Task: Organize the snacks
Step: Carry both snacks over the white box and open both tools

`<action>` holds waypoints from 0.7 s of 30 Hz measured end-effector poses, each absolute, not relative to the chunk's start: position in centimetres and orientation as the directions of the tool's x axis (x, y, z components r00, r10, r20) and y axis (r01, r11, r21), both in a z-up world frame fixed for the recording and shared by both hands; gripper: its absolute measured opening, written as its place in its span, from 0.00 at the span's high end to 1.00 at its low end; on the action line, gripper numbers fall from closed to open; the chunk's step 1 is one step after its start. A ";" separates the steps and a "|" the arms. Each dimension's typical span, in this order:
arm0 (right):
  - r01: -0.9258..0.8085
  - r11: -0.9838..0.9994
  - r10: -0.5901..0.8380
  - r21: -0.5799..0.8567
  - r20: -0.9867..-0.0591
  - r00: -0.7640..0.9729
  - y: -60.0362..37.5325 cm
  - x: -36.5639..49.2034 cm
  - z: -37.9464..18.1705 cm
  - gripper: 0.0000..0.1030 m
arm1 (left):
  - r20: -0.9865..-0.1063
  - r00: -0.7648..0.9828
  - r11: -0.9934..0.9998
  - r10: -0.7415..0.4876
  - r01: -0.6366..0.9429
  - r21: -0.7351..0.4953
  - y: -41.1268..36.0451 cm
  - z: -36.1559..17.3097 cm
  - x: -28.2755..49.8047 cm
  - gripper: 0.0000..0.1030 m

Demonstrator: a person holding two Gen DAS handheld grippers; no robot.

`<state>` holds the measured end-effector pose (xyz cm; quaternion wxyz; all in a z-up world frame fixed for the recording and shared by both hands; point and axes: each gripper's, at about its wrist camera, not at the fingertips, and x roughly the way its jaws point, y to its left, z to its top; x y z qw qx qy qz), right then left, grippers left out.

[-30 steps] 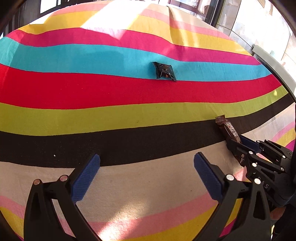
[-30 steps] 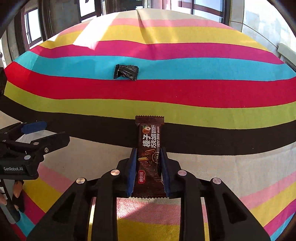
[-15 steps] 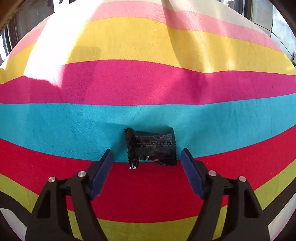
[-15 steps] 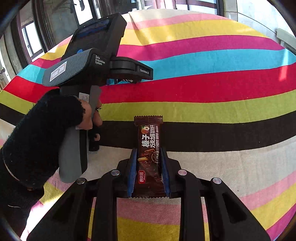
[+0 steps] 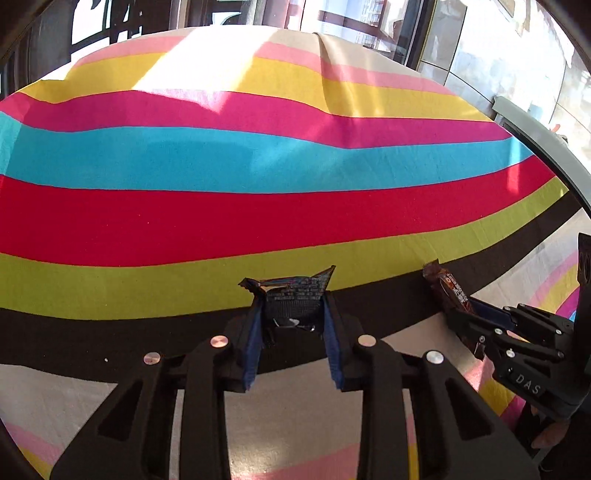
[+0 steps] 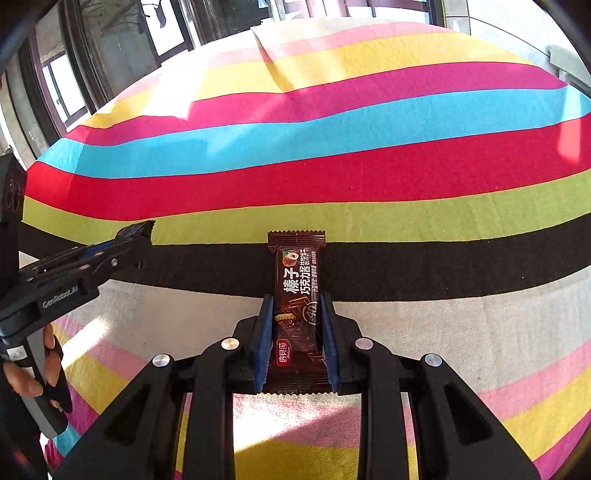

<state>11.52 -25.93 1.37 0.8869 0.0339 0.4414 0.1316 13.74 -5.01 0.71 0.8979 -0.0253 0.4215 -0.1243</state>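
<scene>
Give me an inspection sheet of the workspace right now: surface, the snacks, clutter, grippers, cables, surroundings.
Surface: striped cloth, bright bands, partly sunlit, a crease at the far edge.
Job's things: black snack packet, crumpled, held in the left gripper; brown chocolate bar, held lengthwise in the right gripper.
Clutter: nothing seen.
Grippers: left gripper has just been closing and its pads now press on the black snack packet; right gripper is shut on the brown chocolate bar. They are side by side over the black stripe.
Cables: nothing seen.
Surroundings: windows beyond the far edge; a person's hand on the left gripper's handle.
</scene>
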 end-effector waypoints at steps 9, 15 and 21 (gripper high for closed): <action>-0.201 0.972 0.218 0.121 -0.783 0.583 -24.9 11.4 1.4 0.77 | -0.768 0.582 0.958 -0.266 0.247 -0.145 -3.7 0.7 3.5 0.71; -0.176 0.975 0.215 0.137 -0.789 0.576 -24.1 9.1 2.0 0.78 | -0.767 0.579 0.955 -0.276 0.257 -0.150 -2.7 0.8 0.2 0.70; -0.217 0.954 0.297 0.207 -0.748 0.593 -21.2 2.6 3.4 0.78 | -0.762 0.584 0.955 -0.280 0.253 -0.156 -1.1 0.6 -1.8 0.70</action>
